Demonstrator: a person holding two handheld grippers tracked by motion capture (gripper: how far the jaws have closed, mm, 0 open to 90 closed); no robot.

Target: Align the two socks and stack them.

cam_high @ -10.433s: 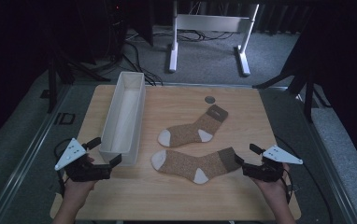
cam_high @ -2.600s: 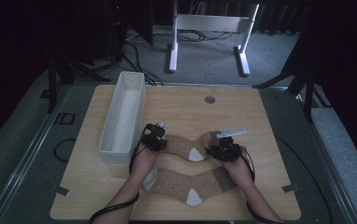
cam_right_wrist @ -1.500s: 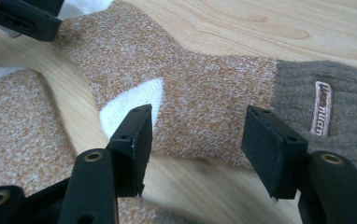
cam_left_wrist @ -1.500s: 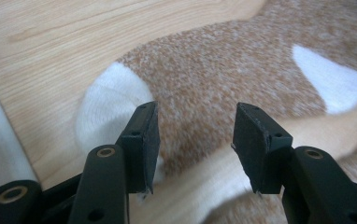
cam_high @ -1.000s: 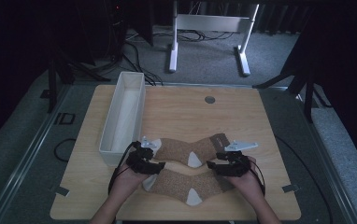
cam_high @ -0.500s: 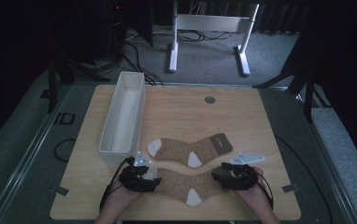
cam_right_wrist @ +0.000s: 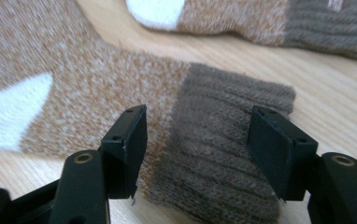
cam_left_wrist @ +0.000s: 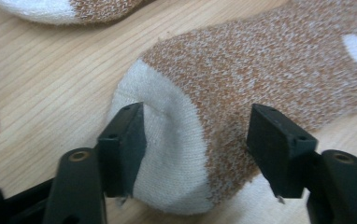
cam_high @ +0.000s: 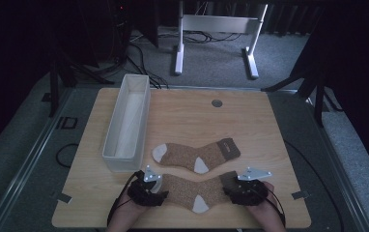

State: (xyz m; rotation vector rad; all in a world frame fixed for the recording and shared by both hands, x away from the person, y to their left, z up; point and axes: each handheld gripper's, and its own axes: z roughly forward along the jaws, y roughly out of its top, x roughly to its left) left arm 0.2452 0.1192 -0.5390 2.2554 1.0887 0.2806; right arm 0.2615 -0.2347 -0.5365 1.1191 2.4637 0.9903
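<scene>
Brown sock [cam_high: 192,191] lies between left tongs [cam_high: 154,194] and right tongs [cam_high: 234,191].

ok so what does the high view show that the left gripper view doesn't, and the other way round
High view alone: the white bin, the right gripper at the near sock's cuff, and both socks whole. Left gripper view alone: the left gripper's jaws standing apart on either side of the near sock's white toe, not pinching it. Shared: the near sock, the far sock and the wooden table.
</scene>
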